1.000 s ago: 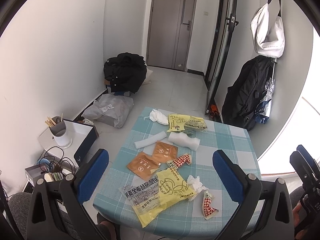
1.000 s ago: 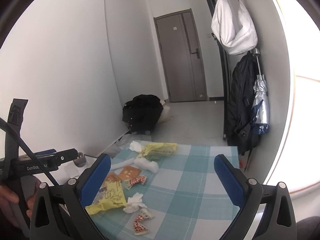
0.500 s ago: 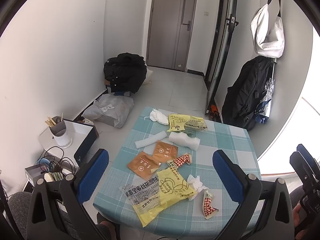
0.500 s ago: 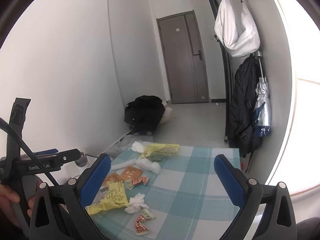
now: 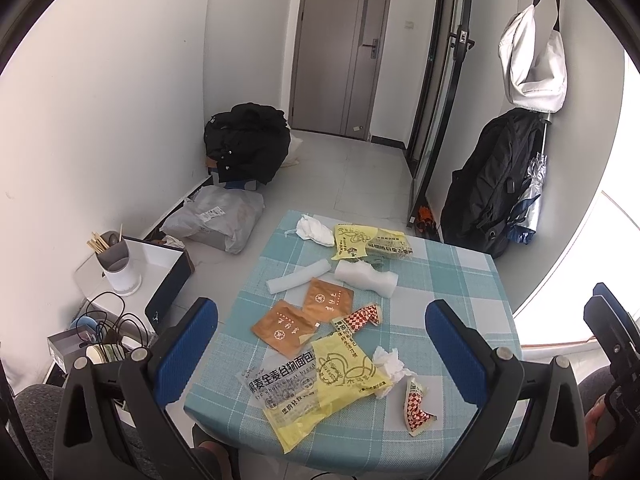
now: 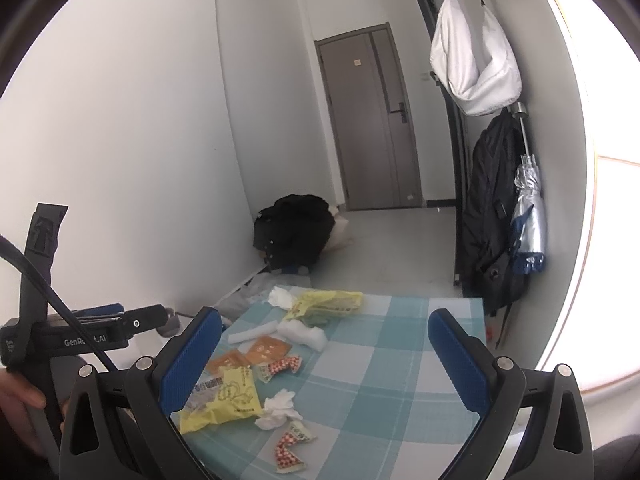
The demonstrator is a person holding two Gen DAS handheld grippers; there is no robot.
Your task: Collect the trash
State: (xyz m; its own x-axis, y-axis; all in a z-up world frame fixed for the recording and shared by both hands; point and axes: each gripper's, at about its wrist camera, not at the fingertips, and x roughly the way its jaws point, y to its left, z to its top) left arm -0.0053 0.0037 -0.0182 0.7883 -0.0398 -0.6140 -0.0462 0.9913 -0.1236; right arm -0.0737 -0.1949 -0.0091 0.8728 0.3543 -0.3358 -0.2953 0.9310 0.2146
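Trash lies on a teal checked table (image 5: pixel 452 280): a yellow wrapper (image 5: pixel 340 376) over a clear bread bag (image 5: pixel 276 380), two orange packets (image 5: pixel 284 326), red checked wrappers (image 5: pixel 416 408), a crumpled tissue (image 5: pixel 390 364), white foam pieces (image 5: pixel 366 276), and another yellow wrapper (image 5: pixel 356 240). My left gripper (image 5: pixel 320 344) is open and empty above the near table edge. My right gripper (image 6: pixel 324 356) is open and empty, held above the table's near side; the yellow wrapper (image 6: pixel 224 396) and tissue (image 6: pixel 280 404) lie below it.
A black bag (image 5: pixel 248 144) and a grey parcel (image 5: pixel 220 220) lie on the floor by the left wall. A white box with a utensil cup (image 5: pixel 116 264) stands left of the table. A black backpack (image 5: pixel 496 176) and umbrella hang at the right wall.
The right gripper's view has shifted slightly, tilting up and to the right. The left gripper has barely moved. The trash has not moved.
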